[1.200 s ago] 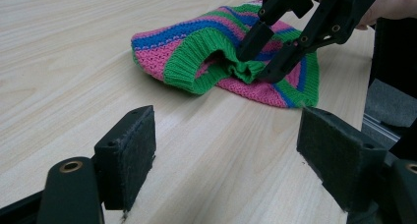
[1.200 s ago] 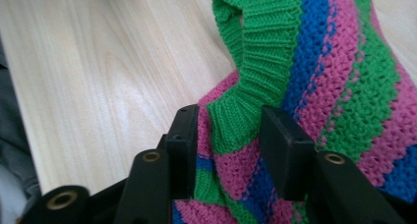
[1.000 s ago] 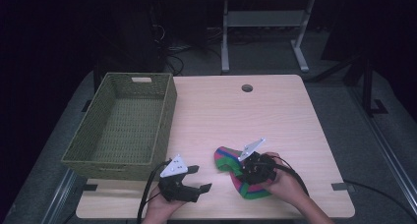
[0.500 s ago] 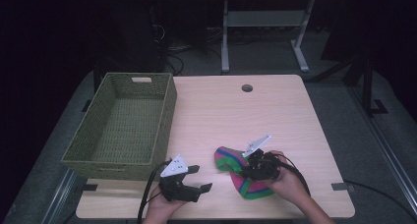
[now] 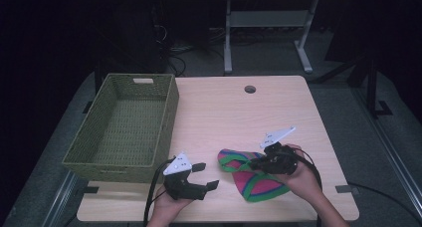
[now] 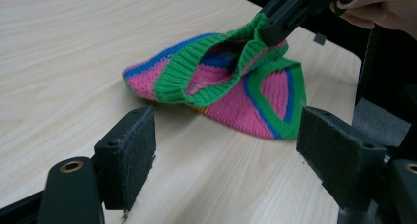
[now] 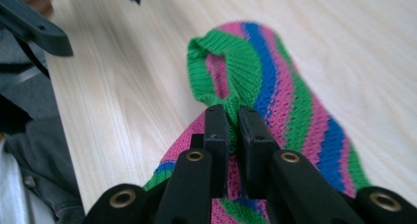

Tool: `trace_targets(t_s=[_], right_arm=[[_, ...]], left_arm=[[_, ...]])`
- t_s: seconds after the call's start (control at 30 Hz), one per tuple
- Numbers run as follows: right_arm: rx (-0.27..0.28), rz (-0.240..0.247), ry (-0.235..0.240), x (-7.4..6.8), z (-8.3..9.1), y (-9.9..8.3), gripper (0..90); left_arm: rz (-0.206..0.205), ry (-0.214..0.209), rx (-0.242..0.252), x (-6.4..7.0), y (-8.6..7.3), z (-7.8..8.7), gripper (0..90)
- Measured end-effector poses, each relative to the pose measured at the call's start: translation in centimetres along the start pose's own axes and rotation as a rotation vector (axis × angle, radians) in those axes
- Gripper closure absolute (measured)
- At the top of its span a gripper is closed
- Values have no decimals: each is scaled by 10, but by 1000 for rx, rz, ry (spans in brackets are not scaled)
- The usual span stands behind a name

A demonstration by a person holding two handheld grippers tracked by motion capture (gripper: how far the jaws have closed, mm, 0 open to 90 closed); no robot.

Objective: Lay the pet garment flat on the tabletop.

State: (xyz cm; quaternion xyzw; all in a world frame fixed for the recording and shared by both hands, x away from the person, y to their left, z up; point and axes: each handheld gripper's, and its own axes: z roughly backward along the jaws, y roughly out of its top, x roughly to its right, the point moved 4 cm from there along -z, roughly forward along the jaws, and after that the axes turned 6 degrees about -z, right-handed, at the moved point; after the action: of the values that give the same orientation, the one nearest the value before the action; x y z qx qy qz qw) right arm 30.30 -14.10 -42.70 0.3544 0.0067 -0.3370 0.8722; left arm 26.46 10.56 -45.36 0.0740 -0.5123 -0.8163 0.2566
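Knit hat (image 5: 251,179): pink/green/blue stripes, lay on bench (image 5: 224,112) near front edge, approx 5 o'clock from bench centre; green ribbed rim (image 6: 206,67) lifted at one spot, rest flat on the wood.
R gripper (image 5: 259,162): held in person's right hand (image 5: 303,179), at hat's top edge; fingers (image 7: 216,130) nearly closed, pinching green rim w/ only the knit between them. In left gripper view the same gripper (image 6: 275,25) had the rim pulled up off the bench.
L gripper (image 5: 206,176): in left hand (image 5: 166,204) at bench front, approx 9 o'clock from hat, just beside it, not touching; fingers (image 6: 128,150) spread wide, nothing between them. Aimed toward the hat, which sat between the two pads in its own view.
Basket (image 5: 124,132): green woven, rectangular, at bench's left side, approx 10 o'clock from hat, well apart; inside looked bare.
Bench hole (image 5: 250,89): round grommet near far edge, approx 12 o'clock from hat.
Cables: black, trailed from both grippers off front edge.
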Motion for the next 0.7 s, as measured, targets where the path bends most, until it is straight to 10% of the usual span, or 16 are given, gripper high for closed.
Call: trace_targets(t_s=[0.43,0.7], right_arm=[[151,-23,44,24,35,0,832],[145,-26,67,35,41,-1,831]], left_arm=[[1,-2,4,-3,19,-28,229],[-36,11,-2,-3,28,-38,236]])
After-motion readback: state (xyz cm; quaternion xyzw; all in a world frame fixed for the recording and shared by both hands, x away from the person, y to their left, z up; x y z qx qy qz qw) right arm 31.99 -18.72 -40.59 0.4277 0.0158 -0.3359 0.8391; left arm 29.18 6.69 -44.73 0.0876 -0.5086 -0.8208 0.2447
